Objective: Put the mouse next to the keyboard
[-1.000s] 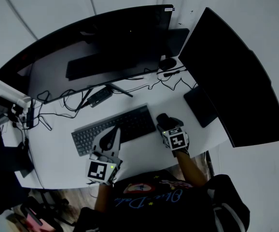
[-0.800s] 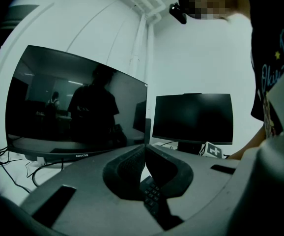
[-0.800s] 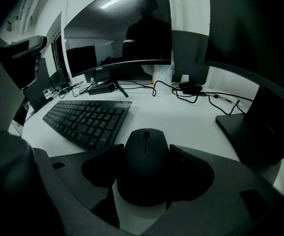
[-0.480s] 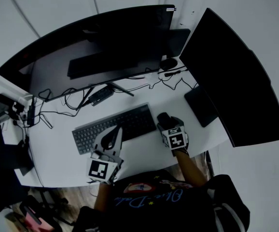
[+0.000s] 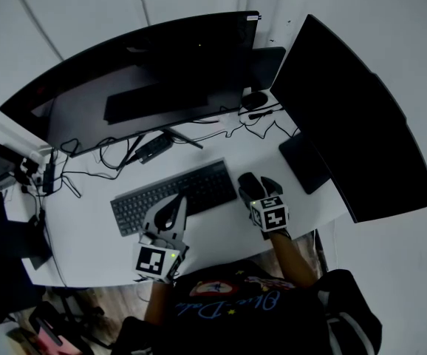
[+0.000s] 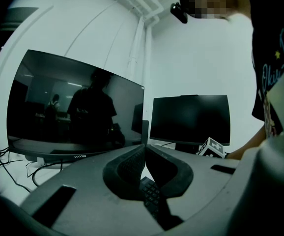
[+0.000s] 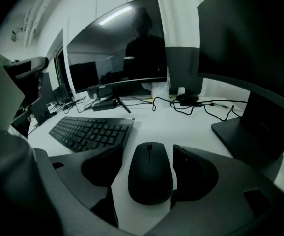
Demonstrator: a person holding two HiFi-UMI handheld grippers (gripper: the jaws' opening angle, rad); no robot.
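Right gripper (image 7: 148, 150) jaws apart astride mouse (image 7: 150, 173), near worktop (image 7: 181, 127) front edge, beside keyboard (image 7: 90, 132). I'd withdraw straight back. Left gripper (image 6: 143, 150) closed, empty.

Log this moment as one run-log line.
right gripper: open, jaws astride mouse | mouse: on desk, right of keyboard | left gripper: shut, empty, over keyboard

The mouse (image 7: 150, 173) and keyboard (image 7: 90, 132) were black on the white desk (image 7: 181, 124). The left gripper (image 6: 143, 150) and right gripper (image 7: 149, 151) were grey, their cubes (image 5: 155, 261) white with black square markers.
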